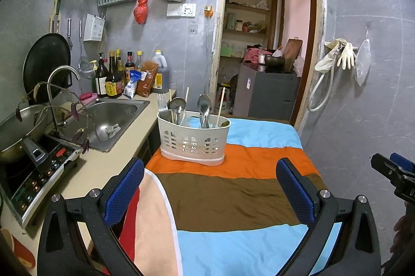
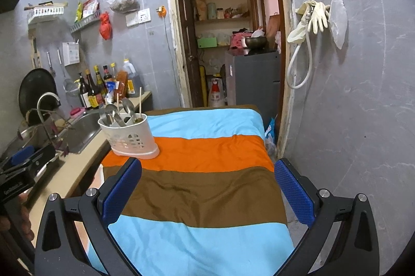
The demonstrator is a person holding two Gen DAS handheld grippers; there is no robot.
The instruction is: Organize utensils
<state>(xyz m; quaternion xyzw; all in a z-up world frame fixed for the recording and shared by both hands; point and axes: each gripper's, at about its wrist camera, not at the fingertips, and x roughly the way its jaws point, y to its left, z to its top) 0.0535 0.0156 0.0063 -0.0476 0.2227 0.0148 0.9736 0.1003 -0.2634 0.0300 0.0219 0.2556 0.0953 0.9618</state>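
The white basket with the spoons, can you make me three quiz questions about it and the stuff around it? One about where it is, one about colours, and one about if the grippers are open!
1. Where does the white basket stand?
A. in the sink
B. on the striped cloth
C. on the stove

2. Which stripe of the cloth is the basket's base on?
A. orange
B. brown
C. red

3. How are the left gripper and the right gripper?
A. both shut on spoons
B. one open, one shut
C. both open, holding nothing

Answers:
1 B: the basket sits on the cloth, beside the counter with the sink.
2 A: its base rests on the orange stripe, near the light blue one.
3 C: each wrist view shows its blue pads wide apart with only cloth between them.
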